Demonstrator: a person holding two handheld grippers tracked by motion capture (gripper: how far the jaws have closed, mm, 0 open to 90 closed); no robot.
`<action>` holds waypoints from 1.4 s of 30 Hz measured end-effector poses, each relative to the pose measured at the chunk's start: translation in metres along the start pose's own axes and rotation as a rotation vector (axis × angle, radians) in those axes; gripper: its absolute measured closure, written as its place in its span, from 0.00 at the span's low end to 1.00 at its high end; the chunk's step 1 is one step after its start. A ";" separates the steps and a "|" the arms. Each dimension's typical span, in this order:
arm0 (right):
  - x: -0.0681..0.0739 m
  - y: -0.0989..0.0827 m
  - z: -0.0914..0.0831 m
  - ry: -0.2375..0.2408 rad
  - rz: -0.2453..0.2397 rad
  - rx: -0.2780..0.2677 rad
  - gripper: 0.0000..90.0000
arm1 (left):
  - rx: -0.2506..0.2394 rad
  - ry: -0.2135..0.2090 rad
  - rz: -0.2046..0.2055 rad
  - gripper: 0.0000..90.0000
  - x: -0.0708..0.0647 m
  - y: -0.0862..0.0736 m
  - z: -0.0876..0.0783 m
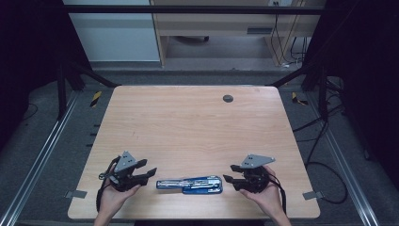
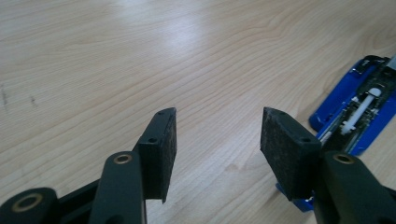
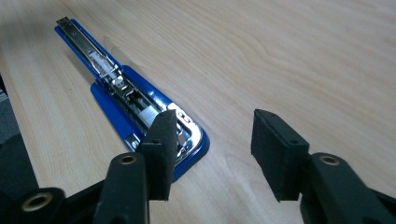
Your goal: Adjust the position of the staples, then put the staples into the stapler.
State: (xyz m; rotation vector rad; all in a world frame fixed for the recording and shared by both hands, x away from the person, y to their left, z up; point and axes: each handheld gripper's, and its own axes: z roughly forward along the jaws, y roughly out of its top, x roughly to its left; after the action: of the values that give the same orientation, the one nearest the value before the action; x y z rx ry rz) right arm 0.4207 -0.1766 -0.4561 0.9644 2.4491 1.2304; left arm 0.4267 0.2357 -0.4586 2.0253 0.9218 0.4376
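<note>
Between my grippers, left (image 1: pixel 151 170) and right (image 1: pixel 227 172), both gaping empty, lies the stapler (image 1: pixel 190 184), near the table (image 1: pixel 188 122) edge; bare wood beyond.

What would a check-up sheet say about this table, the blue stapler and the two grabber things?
Surface: wooden table, bare, with a small dark round cap near the far edge.
Job's things: blue stapler lying flat and opened out, metal insides showing, near the front edge between the two grippers.
Clutter: nothing seen.
Grippers: left gripper open, nothing between its jaws; right gripper open, nothing between its jaws, beside the stapler's end.
Cables: black cable on the floor to the right; more hanging under the desk at the back.
Surroundings: grey floor, black frame bars, metal rails along both sides, wooden desk behind.
</note>
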 end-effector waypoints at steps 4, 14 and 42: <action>0.002 -0.009 0.005 -0.016 0.014 0.011 0.56 | 0.012 -0.049 0.029 0.49 -0.001 0.002 -0.001; 0.007 -0.013 0.012 -0.019 0.001 0.026 0.55 | 0.077 -0.163 0.138 0.44 -0.009 0.006 -0.002; 0.021 -0.017 0.030 0.003 -0.035 0.085 0.66 | 0.259 -0.255 0.289 0.49 -0.024 0.000 0.029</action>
State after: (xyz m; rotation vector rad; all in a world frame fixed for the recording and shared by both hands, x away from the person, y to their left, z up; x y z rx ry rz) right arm 0.4120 -0.1514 -0.4860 0.9381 2.5281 1.1258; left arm 0.4281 0.2021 -0.4752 2.3982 0.5540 0.2127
